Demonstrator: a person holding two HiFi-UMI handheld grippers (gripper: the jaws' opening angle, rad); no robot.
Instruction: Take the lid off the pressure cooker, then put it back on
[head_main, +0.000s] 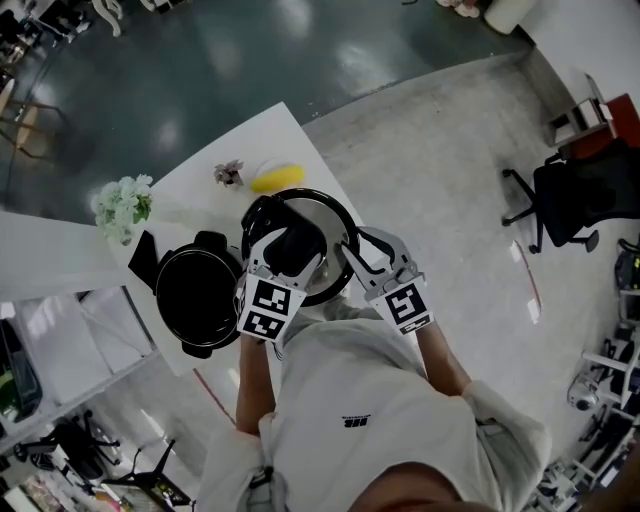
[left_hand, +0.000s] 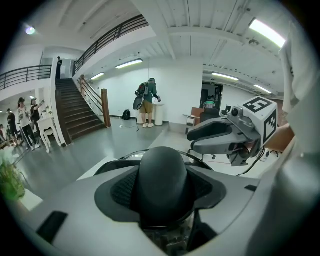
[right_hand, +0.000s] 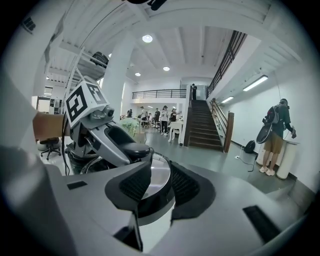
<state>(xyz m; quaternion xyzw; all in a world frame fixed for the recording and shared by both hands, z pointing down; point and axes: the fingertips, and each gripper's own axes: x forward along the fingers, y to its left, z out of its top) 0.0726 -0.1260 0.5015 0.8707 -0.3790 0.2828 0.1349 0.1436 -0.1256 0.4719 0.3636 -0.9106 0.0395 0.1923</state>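
The left gripper (left_hand: 161, 192) pinches the lid's black knob (left_hand: 162, 170), and the right gripper (right_hand: 152, 187) clamps the lid's shiny rim — both jaws pressed on it. The lid (head_main: 316, 208) is just right of the open cooker (head_main: 195, 290) — over the white table (head_main: 200, 175).

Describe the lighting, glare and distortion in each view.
Head view: dim overall, with pale light reflections on the glossy floor. Left gripper view: fisheye with dark rounded corners, the stairs bowed, and the near knob looming large. Right gripper view: same fisheye. The steel of the lid catches a bright sheen, and the ceiling lamp is blown out.
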